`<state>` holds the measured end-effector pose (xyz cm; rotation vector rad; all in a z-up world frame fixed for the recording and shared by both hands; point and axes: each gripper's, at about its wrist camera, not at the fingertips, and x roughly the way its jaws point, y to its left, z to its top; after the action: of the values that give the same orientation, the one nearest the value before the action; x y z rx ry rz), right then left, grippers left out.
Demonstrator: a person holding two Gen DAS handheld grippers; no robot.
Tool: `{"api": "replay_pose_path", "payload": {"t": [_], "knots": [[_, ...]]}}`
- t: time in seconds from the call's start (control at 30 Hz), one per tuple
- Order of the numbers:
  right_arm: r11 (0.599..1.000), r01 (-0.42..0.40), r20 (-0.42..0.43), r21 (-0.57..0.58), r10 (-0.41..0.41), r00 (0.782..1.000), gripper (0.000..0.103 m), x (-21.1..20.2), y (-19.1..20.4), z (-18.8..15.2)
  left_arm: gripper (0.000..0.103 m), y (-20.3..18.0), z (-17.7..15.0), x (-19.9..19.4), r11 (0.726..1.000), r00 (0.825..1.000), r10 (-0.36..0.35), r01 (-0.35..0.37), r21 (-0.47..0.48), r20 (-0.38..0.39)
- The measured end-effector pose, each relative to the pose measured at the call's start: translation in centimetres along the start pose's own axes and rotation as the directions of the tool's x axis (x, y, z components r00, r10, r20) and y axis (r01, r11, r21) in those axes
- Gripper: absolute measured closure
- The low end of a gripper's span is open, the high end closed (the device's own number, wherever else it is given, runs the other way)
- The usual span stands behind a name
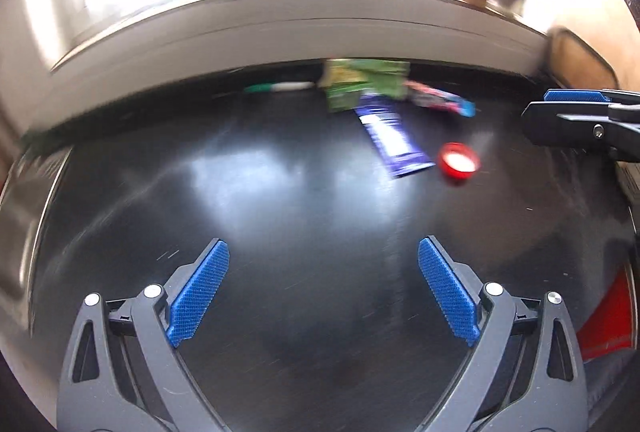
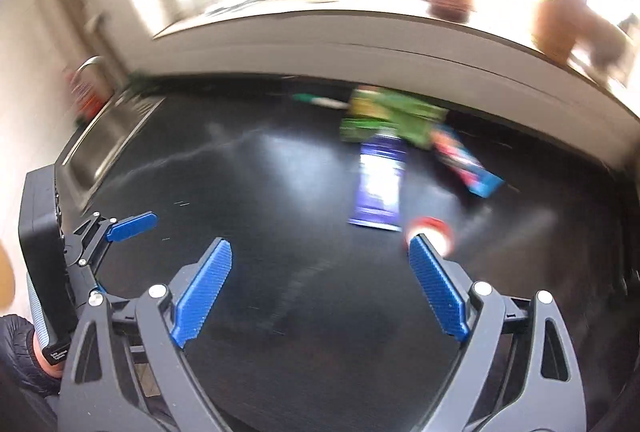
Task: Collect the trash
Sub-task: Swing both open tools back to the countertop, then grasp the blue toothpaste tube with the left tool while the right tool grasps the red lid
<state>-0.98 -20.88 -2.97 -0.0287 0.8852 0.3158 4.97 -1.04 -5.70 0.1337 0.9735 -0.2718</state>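
Trash lies at the back of a black counter (image 1: pixel 280 192): a green wrapper (image 1: pixel 364 84) (image 2: pixel 392 112), a purple wrapper (image 1: pixel 394 136) (image 2: pixel 378 184), a pink-and-blue wrapper (image 1: pixel 440 98) (image 2: pixel 464 160), a red bottle cap (image 1: pixel 459 162) (image 2: pixel 430 230) and a green-and-white marker (image 1: pixel 280 87) (image 2: pixel 320 100). My left gripper (image 1: pixel 323 252) is open and empty, well short of the trash. My right gripper (image 2: pixel 320 248) is open and empty; its right fingertip (image 2: pixel 420 244) is just in front of the cap. The right gripper also shows at the right edge of the left wrist view (image 1: pixel 560 116).
A steel sink (image 2: pixel 108 136) lies to the left of the counter. A pale window ledge (image 1: pixel 320 28) runs behind the trash, with blurred pots on it. A red object (image 1: pixel 608 320) sits at the counter's right edge.
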Motion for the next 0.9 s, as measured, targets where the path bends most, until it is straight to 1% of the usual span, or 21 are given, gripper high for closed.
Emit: {"api": "replay_pose_path", "payload": {"t": [0.13, 0.23, 0.37, 0.57, 0.7, 0.83, 0.9], "knots": [[0.998, 0.034, 0.004, 0.060, -0.035, 0.999, 0.016, -0.8, -3.4, -1.8, 0.010, -3.3, 1.1, 1.5, 0.997, 0.999, -0.042, 0.043, 0.058, -0.019], [0.997, 0.040, 0.000, 0.072, -0.040, 0.999, 0.016, -0.5, -4.2, -2.7, 0.010, -4.6, 1.7, 2.3, 0.996, 0.998, -0.047, 0.050, 0.070, -0.038], [0.997, 0.043, -0.013, 0.063, -0.042, 0.999, 0.016, 0.5, -5.3, -3.0, 0.010, -4.7, 2.4, 4.0, 0.997, 0.997, -0.039, 0.043, 0.058, -0.062], [0.999, 0.045, -0.038, 0.025, -0.044, 0.998, 0.016, 5.1, -6.4, -3.2, 0.010, -4.2, 2.9, 7.0, 1.000, 0.996, -0.023, 0.024, 0.017, -0.087], [0.997, 0.068, -0.091, -0.029, -0.071, 0.993, 0.016, 9.7, -6.9, -3.7, 0.010, -3.5, 3.1, 10.8, 1.000, 0.990, -0.015, 0.011, -0.026, -0.140], [0.994, 0.083, -0.153, -0.073, -0.093, 0.984, 0.016, 14.3, -7.2, -3.9, 0.010, -2.7, 3.7, 13.1, 0.997, 0.985, -0.037, 0.025, -0.071, -0.171], [0.994, 0.074, -0.163, -0.076, -0.086, 0.983, 0.017, 15.7, -7.4, -3.6, 0.010, -2.8, 4.6, 14.2, 0.997, 0.983, -0.041, 0.029, -0.070, -0.179]]}}
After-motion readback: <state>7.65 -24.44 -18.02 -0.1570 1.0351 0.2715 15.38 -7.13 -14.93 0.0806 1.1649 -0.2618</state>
